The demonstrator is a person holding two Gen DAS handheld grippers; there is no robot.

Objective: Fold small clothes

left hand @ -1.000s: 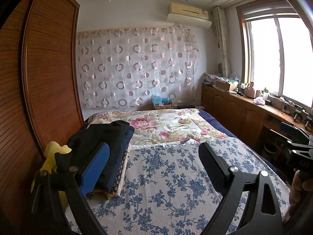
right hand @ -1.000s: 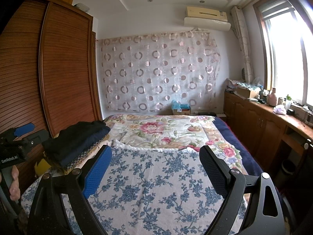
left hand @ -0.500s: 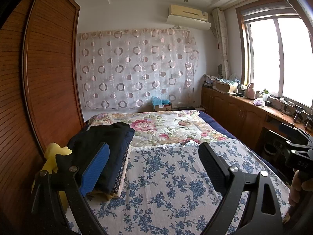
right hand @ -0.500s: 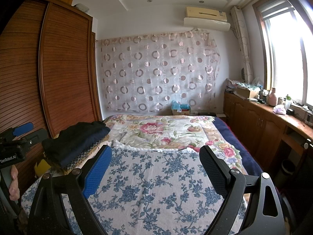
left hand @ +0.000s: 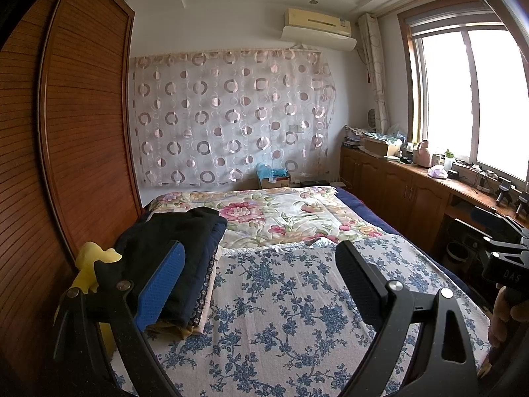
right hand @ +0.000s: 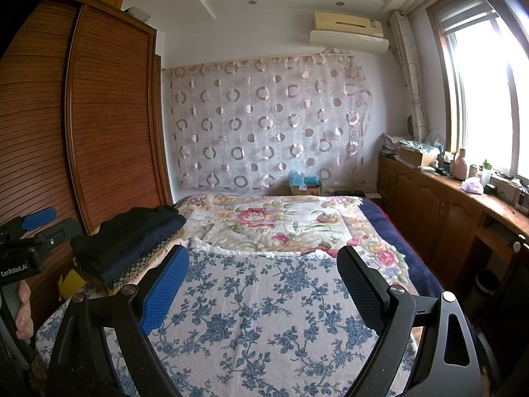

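I hold the left gripper (left hand: 259,261) above the blue-flowered white bedspread (left hand: 281,314), fingers spread apart, gripping nothing. The right gripper (right hand: 263,264) hovers likewise, its fingers apart and empty. The stack of folded dark clothes (left hand: 178,251) rests on the bed's left edge, beside the slatted brown wooden wardrobe (left hand: 76,139).

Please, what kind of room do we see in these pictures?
Most likely a bedroom in a home. A bed with flowered covers fills the middle, a tall wooden wardrobe stands along its left side, and an air conditioner hangs over a curtain on the far wall. A pile of folded clothes lies on the bed.
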